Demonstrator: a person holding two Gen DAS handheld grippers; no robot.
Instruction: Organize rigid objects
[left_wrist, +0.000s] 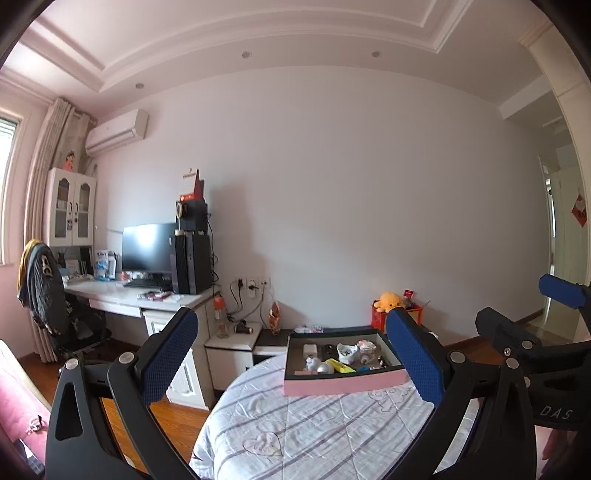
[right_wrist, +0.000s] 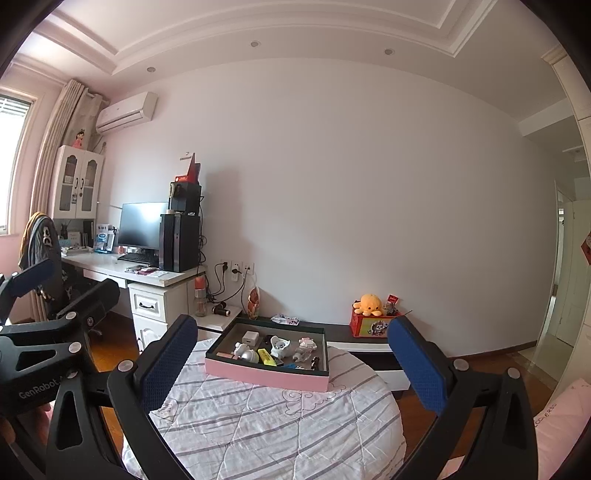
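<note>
Shallow pink-walled tray (right_wrist: 258, 374) flat on striped quilt, holding white charger (right_wrist: 250, 337), yellow highlighter (right_wrist: 266, 357), small trinkets

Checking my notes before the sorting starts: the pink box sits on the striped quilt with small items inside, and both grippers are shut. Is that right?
Not quite. Both grippers are open, holding nothing: the left gripper and the right gripper each show their fingers spread wide in their own wrist views. The rest holds: the pink box sits on the striped quilt with small items inside.
</note>
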